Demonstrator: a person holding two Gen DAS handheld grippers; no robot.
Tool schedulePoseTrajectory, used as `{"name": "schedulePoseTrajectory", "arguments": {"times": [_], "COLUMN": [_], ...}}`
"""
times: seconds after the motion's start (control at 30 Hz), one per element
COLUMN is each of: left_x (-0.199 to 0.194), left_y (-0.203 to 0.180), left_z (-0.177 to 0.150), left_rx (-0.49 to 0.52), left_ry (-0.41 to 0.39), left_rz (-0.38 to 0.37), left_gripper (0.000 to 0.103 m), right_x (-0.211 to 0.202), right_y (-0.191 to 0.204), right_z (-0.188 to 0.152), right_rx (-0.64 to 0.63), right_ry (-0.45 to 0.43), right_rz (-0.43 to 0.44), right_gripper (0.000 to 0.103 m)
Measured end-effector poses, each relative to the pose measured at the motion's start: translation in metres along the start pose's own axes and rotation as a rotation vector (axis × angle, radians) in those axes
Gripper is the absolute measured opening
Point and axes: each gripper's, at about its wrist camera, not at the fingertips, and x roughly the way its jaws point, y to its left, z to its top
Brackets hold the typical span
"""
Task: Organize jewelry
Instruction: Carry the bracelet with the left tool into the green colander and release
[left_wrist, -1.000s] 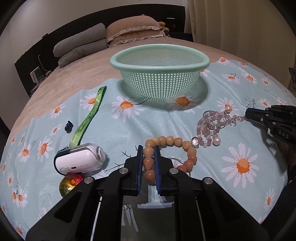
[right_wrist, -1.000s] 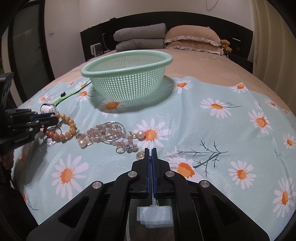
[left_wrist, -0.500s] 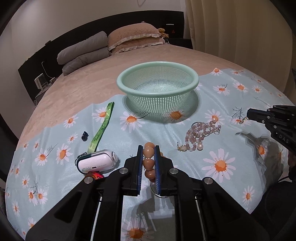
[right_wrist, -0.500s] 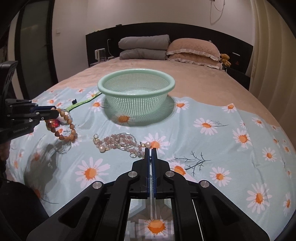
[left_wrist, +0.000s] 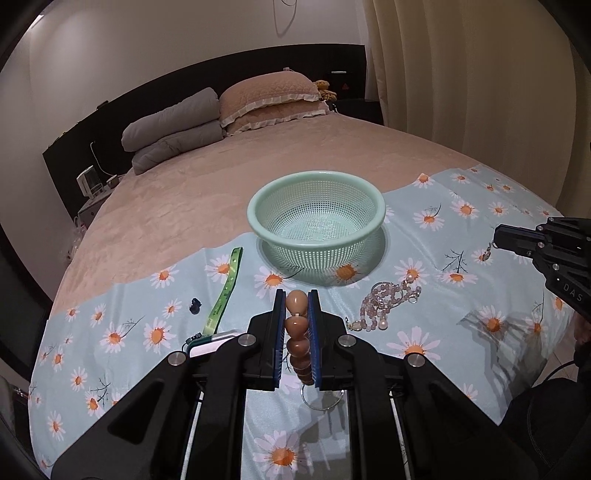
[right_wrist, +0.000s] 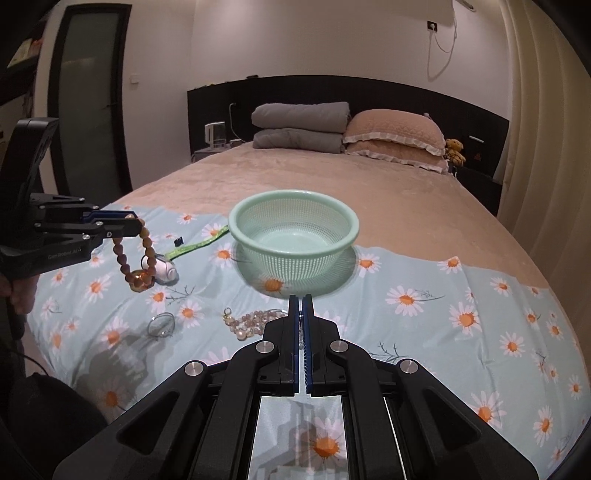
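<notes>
My left gripper (left_wrist: 297, 295) is shut on an orange bead bracelet (left_wrist: 296, 325) and holds it high above the daisy cloth; the bracelet hangs from it in the right wrist view (right_wrist: 135, 254). My right gripper (right_wrist: 302, 301) is shut on a small charm earring (left_wrist: 487, 254) that dangles from its tip. A pink bead necklace with pearls (left_wrist: 386, 302) lies on the cloth near the empty green mesh basket (left_wrist: 316, 218); it also shows in the right wrist view (right_wrist: 255, 321). A thin ring (right_wrist: 161, 325) lies left of the necklace.
A green strap (left_wrist: 225, 291), a small black clip (left_wrist: 194, 305) and a white device (right_wrist: 164, 271) lie left of the basket. Pillows (right_wrist: 395, 136) and folded grey bedding (right_wrist: 299, 127) sit at the headboard. Curtains hang on the right.
Both grippers have risen well above the cloth. The left lifted the orange bracelet off the bed; the right lifted the small earring away from the necklace.
</notes>
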Motion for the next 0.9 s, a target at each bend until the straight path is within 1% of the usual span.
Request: {"name": "schedulePoseTrajectory", "arguments": {"times": [0.2,0.3,0.33,0.37,0.5,0.6,0.67,0.8,0.9], "left_x": [0.016,0.033,0.039,0.046,0.075,0.096,0.109,0.133,0.144], "left_y": [0.003,0.006,0.006,0.006,0.010,0.015,0.019,0.018,0.016], "left_z": [0.031,0.051,0.058,0.064,0.082,0.088,0.089,0.085,0.080], "left_rx": [0.032,0.048,0.057,0.064,0.082,0.076,0.061,0.063,0.055], "left_ry": [-0.026,-0.045,-0.048,-0.052,-0.059,-0.068,-0.067,-0.054,-0.036], "left_rz": [-0.020,-0.023,-0.021,-0.022,-0.033,-0.037,-0.068,-0.092,-0.126], "left_gripper": [0.012,0.012,0.012,0.012,0.012,0.012,0.012,0.012,0.012], "right_x": [0.024,0.045,0.053,0.061,0.092,0.116,0.130,0.153,0.165], "right_y": [-0.002,-0.004,-0.001,-0.004,-0.007,-0.010,-0.011,-0.009,-0.007], "right_z": [0.029,0.045,0.049,0.055,0.073,0.082,0.085,0.083,0.077], "right_rx": [-0.048,-0.079,-0.108,-0.096,-0.107,-0.111,-0.116,-0.135,-0.139], "right_ry": [0.009,0.013,0.025,0.013,0.014,0.022,0.027,0.041,0.070], "right_rz": [0.026,-0.006,-0.036,-0.002,0.025,0.038,0.049,0.056,0.059], "right_gripper": [0.002,0.002,0.002,0.002,0.002,0.002,0.002,0.002,0.003]}}
